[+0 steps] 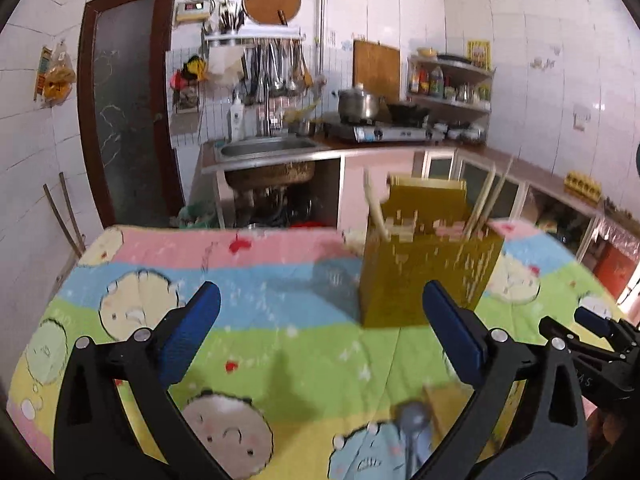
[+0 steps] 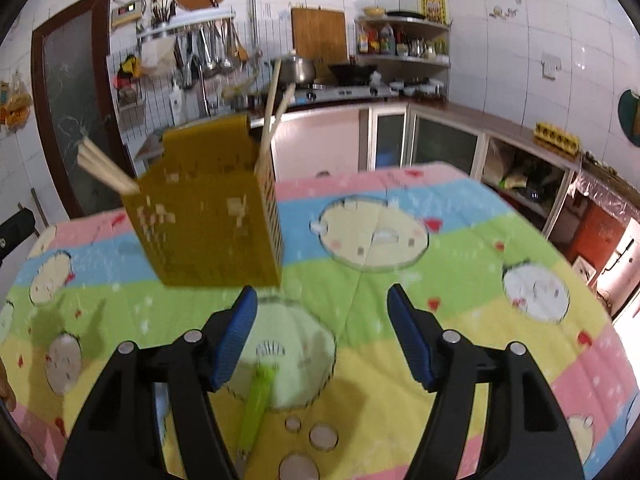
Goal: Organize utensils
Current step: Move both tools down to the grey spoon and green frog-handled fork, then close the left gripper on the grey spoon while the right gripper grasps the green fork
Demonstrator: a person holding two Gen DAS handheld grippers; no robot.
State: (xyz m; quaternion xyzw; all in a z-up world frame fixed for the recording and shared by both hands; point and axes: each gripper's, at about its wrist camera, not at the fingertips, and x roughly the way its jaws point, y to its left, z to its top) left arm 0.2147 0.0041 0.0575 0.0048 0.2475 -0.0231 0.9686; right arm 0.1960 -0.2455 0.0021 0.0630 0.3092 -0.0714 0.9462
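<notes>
1. Both views look across a tabletop (image 1: 256, 344) covered by a cartoon-print cloth in pink, blue, green and yellow stripes, with a tiled kitchen behind
2. An upright olive-yellow utensil holder (image 1: 424, 272) stands on the cloth, with pale chopsticks (image 1: 486, 200) leaning out of its top; motion blur softens its edges
3. The left wrist view shows the left claw (image 1: 320, 336) with its blue pads spread wide and nothing between them; the holder stands beyond, nearer the right-hand pad
4. Only this view shows a grey-blue spoon (image 1: 416, 432) lying on the cloth close under the claw, beside a flat tan item too blurred to name
5. It also catches the right claw (image 1: 588, 320) at the frame's right edge
6. The right wrist view shows the right claw (image 2: 322, 336) partly parted, gripping nothing; the utensil holder (image 2: 212, 220) sits ahead and to the left
7. Only here a lime-green handled utensil (image 2: 258, 404) lies on the cloth below the left-hand pad; its working end is unclear
</notes>
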